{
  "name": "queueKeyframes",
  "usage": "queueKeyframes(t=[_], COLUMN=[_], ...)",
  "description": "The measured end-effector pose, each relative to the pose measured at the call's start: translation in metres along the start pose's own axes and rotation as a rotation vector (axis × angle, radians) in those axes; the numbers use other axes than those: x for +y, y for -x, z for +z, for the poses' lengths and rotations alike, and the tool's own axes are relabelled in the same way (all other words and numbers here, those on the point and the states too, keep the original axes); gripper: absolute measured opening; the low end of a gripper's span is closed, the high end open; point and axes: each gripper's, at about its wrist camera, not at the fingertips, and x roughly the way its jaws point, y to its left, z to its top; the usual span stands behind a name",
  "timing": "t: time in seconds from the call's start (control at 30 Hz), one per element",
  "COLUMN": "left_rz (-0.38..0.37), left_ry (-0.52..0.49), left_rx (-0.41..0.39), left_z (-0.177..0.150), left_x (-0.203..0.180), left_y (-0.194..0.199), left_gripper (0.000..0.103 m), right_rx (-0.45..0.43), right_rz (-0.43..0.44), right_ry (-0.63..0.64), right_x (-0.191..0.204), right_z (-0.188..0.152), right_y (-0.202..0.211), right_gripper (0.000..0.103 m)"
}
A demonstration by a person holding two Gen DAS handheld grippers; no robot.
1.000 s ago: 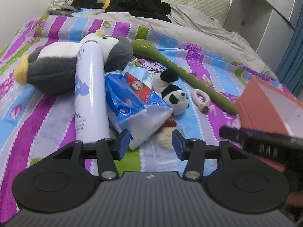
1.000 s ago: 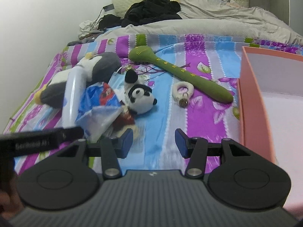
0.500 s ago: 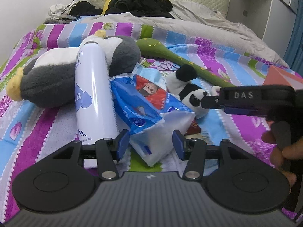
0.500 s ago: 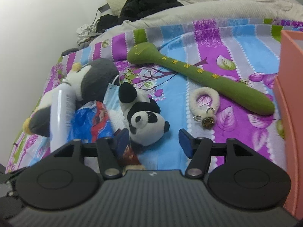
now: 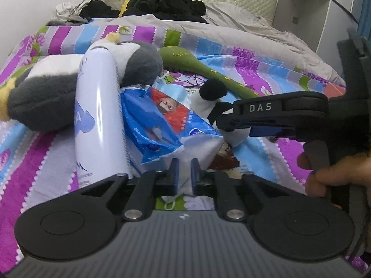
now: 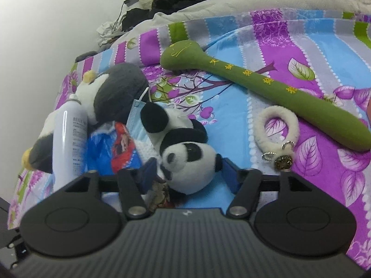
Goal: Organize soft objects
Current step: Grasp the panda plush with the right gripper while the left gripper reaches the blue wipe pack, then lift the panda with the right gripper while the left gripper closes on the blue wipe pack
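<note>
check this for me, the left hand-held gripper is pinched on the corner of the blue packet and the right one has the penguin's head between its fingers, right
Not quite. The right hand-held gripper has the panda plush between its fingers, not the penguin plush, as the right wrist view shows. The left hand-held gripper is pinched on the blue packet.

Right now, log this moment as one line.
left tool: shut on packet | right tool: around panda, open
</note>
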Motion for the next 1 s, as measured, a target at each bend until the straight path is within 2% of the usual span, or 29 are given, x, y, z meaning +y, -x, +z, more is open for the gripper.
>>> queueKeyframes(t=[0.2, 0.57, 0.63, 0.67, 0.73, 0.77, 0.87, 1.0], left_rz=[-0.010, 0.008, 0.023, 0.032, 0.041, 0.047, 0.068, 0.057], left_ry=[0.015, 0.019, -0.026, -0.045, -0.074, -0.085, -0.131, -0.186], left_rx=[-0.020, -0.063, -0.075, -0.078, -0.099, -0.107, -0.122, -0.079], left_z=[0.001, -0.003, 0.000, 0.002, 0.005, 0.007, 0.012, 0.014], left_x=[-0.003, -0.003, -0.007, -0.009, -0.012, -0.012, -0.015, -0.018], left_y=[0.009, 0.040, 0.043, 0.044, 0.045, 0.045, 0.041, 0.023], left_gripper=[0.000, 0.001, 0.006, 0.014, 0.038, 0.054, 0.056, 0.056], right_rx=[-0.018, -0.039, -0.035, -0.034, -0.032, -0.030, -0.025, -0.023], right_rz=[-0.013, -0.068, -0.078, -0.084, -0.097, -0.099, -0.109, -0.131], right_ry=[0.023, 0.072, 0.081, 0.085, 0.088, 0.088, 0.085, 0.084], right_x=[0.000, 0.005, 0.006, 0.006, 0.006, 0.005, 0.001, -0.003], right_z=[-0.001, -0.021, -0.030, -0.034, -0.042, -0.046, -0.056, -0.066], right_y=[0.019, 0.071, 0.080, 0.083, 0.092, 0.096, 0.106, 0.117], right_gripper=[0.057, 0.057, 0.057, 0.057, 0.057, 0.057, 0.057, 0.057])
